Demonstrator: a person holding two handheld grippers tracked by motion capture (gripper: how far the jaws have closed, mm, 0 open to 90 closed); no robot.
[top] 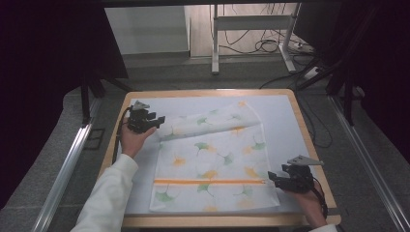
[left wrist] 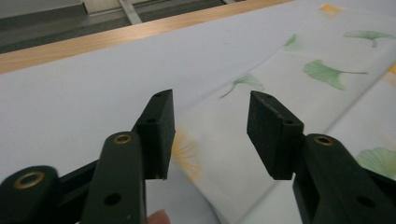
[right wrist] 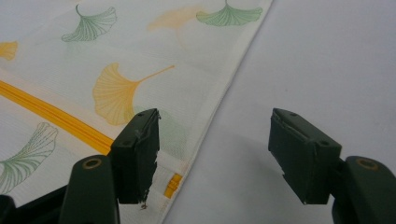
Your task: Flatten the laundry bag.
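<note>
Soft even light, dark corners, nearest jaws slightly blurred.

A white mesh laundry bag printed with green and orange ginkgo leaves is lying flat on the table, its far edge folding over; an orange zipper is running across its near part.

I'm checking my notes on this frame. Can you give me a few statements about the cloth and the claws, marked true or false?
1. Both claws are open. True: the left claw and right claw both show a gap between their jaws.
2. The cloth lies fully flat. False: its far edge is folded over toward the person.
3. An orange stripe crosses the cloth. True.
4. The right claw grips the cloth. False: it is open beside the cloth's edge.
5. The cloth has a plain pattern. False: leaf prints.
</note>
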